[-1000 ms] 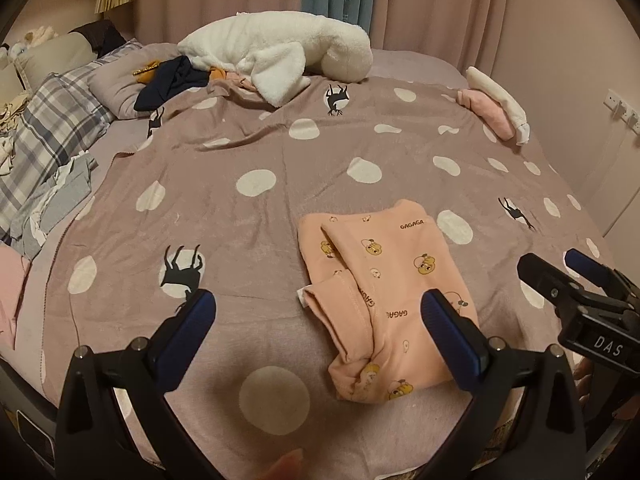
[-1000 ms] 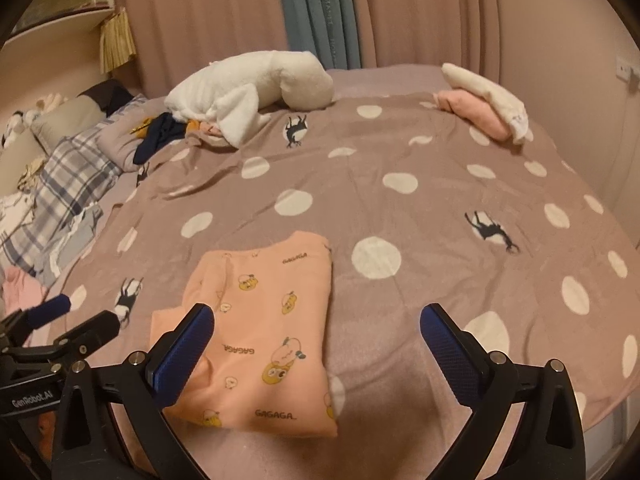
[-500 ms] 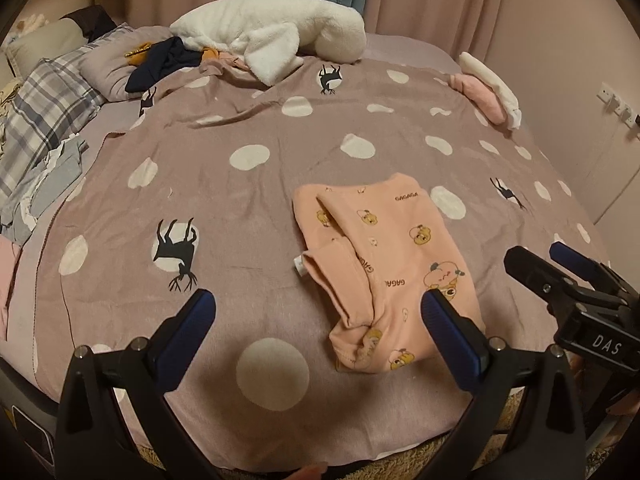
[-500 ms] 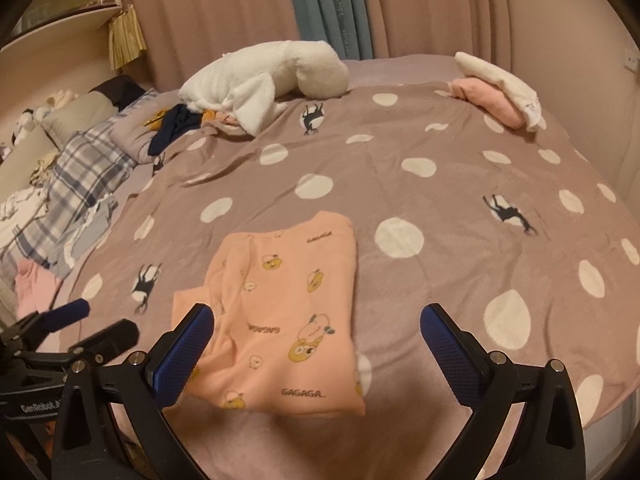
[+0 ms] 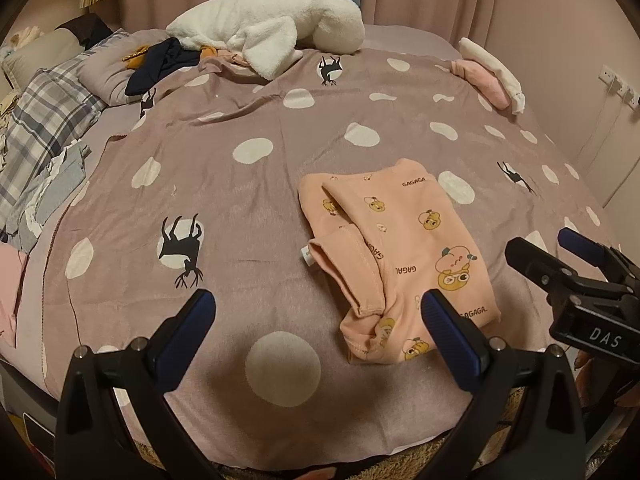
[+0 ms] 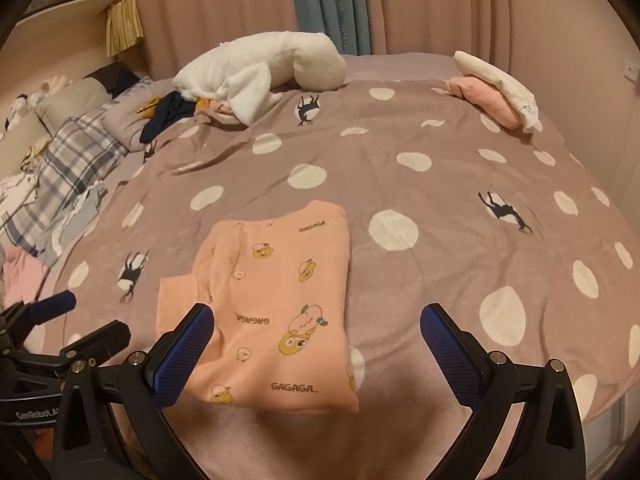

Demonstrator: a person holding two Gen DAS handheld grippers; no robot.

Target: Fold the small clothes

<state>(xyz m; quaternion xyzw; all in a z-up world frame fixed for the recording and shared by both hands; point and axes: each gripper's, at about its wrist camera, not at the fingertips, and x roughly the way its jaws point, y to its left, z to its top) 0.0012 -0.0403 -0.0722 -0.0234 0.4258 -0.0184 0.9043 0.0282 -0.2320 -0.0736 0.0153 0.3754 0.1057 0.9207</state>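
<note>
A small peach garment (image 5: 404, 248) printed with cartoon figures and "GAGAGA" lies folded on the mauve spotted bedspread (image 5: 240, 200), a sleeve doubled over its left side. In the right wrist view the same garment (image 6: 272, 300) lies flat near the bed's front edge. My left gripper (image 5: 316, 336) hovers open above the front of the bed, left of the garment, holding nothing. My right gripper (image 6: 316, 340) is open too, over the garment's near right part, with nothing between its fingers. Each gripper shows at the other view's edge: the right gripper (image 5: 560, 256), the left gripper (image 6: 68, 320).
A white plush blanket (image 5: 272, 40) and dark clothes (image 5: 160, 64) lie at the back. Folded pink and white garments (image 5: 492, 76) sit at the back right. Plaid bedding (image 5: 44, 132) and loose clothes lie at the left. Curtains (image 6: 320, 8) hang behind the bed.
Both grippers have drawn back and up from the bed, so the front edge of the bedspread now shows. The garment has not moved. Both stay open.
</note>
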